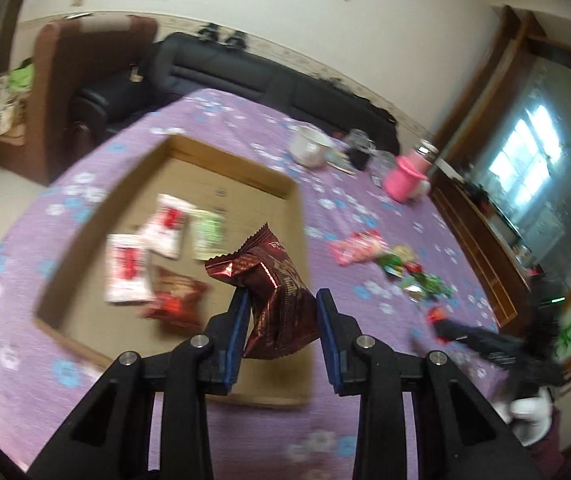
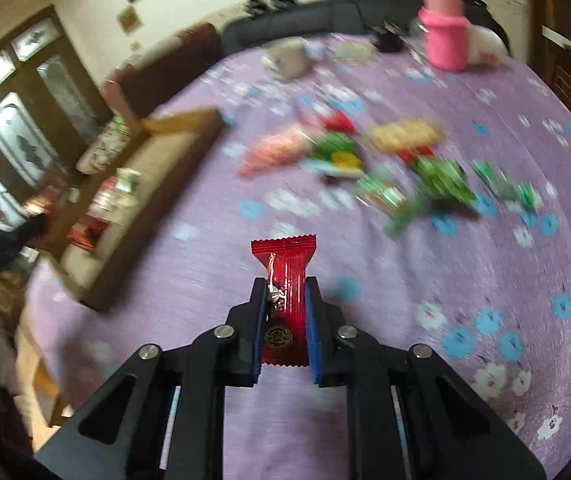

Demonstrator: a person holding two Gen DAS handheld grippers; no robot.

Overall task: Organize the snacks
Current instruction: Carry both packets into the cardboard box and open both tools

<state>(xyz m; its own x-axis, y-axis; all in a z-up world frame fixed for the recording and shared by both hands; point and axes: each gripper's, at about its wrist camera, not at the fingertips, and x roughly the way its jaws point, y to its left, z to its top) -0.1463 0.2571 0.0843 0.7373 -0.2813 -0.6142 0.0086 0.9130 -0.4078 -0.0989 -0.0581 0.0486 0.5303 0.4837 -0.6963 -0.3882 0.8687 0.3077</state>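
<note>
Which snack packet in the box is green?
The pale green packet in the cardboard box, farthest right of the four; its neighbours are two white-and-red packets and a red one.
</note>
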